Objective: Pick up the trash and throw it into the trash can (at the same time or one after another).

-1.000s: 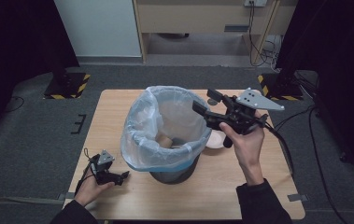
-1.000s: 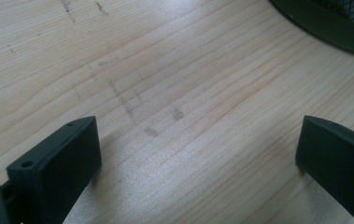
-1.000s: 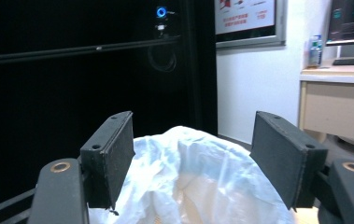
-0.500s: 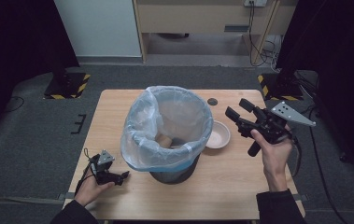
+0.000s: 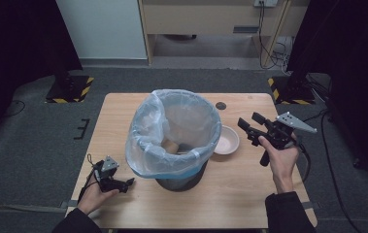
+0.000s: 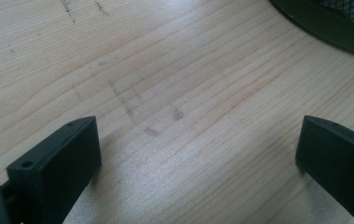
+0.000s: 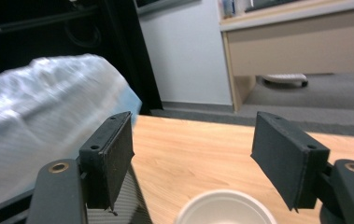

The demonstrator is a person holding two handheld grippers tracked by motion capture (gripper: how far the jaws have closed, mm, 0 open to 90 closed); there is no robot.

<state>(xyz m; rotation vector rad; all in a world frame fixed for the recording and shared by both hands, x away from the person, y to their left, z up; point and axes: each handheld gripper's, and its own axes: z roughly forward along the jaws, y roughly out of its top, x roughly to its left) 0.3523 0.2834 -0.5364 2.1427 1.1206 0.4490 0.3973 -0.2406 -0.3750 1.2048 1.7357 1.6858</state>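
Wooden surface [image 5: 249, 189] carries a dark mesh bin lined with a pale blue plastic bag [image 5: 174, 131] at its middle. My right tongs [image 5: 249, 125] hover released by the right edge, just beside a small white bowl [image 5: 226, 140]. My left tongs [image 5: 125, 183] rest released at the near left corner.

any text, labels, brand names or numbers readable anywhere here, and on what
None can be read.
The bin, its plastic liner and the white bowl carry no print.
The right gripper and left gripper show no visible lettering.
The yellow-black striped floor plates are hazard markings, not words.
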